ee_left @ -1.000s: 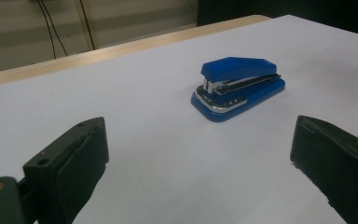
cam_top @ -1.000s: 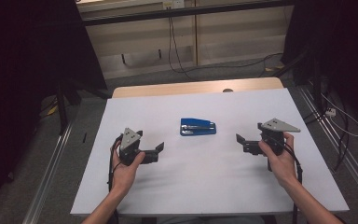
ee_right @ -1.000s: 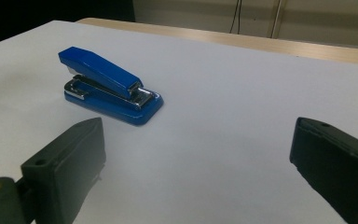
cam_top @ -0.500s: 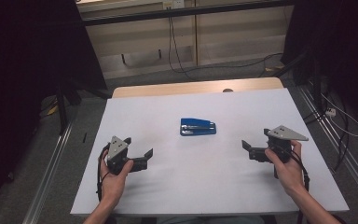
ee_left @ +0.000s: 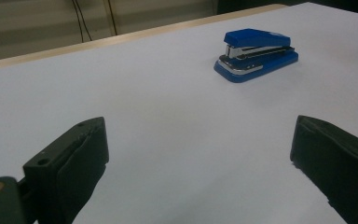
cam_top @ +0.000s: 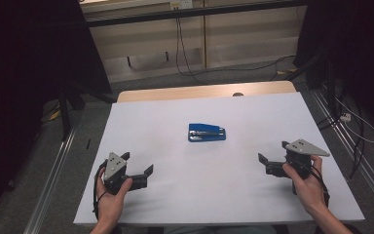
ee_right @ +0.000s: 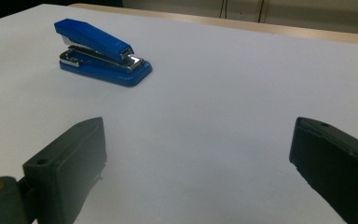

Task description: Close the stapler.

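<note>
The left gripper point(cam_top: 143, 176) is hovering low over the near-left of the white surface point(cam_top: 233, 195), its jaws spread wide and holding nothing. A blue stapler point(cam_top: 207, 132) is lying mid-surface, well apart from both grippers, ahead and to the right of the left one, its long axis running side to side. The right gripper point(cam_top: 269, 163), jaws likewise spread and empty, is waiting at the near right, seemingly a little nearer the stapler.
</note>
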Available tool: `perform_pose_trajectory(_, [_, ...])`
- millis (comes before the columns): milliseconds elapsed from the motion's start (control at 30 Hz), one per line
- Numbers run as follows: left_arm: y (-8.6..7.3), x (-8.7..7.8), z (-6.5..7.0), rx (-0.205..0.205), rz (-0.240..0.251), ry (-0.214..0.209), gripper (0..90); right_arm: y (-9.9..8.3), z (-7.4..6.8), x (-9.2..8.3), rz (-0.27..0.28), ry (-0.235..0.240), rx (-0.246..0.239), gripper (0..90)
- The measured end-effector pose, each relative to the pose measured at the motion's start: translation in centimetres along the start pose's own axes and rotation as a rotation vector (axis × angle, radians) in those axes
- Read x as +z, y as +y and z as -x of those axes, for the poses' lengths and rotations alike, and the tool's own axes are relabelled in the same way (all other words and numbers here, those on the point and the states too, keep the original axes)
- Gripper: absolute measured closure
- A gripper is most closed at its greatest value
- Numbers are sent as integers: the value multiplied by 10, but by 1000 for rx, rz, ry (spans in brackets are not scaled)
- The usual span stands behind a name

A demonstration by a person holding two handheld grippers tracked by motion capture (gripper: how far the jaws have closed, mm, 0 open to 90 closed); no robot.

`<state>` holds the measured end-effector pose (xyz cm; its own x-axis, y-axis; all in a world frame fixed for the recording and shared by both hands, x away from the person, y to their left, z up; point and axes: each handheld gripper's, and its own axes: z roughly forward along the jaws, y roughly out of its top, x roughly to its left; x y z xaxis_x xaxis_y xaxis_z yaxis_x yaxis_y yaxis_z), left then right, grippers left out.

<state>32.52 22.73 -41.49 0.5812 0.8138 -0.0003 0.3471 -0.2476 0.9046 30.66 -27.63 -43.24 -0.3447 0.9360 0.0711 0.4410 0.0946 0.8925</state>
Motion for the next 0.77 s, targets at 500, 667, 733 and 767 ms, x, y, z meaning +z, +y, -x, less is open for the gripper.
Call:
perform_pose_trajectory(500, [-8,2,-1,6,-33,60,44,-12,6,-14,18,-23,40,38])
perform_pose_trajectory(667, [-8,2,0,2,-38,38,44,-9,8,-13,36,-19,63,38])
perform_pose_trajectory(733, [-8,3,1,8,-35,23,44,-8,9,-14,43,-27,67,38])
perform_pose_trajectory(767, [-8,4,2,5,-30,15,44,-8,9,-13,39,-27,68,36])
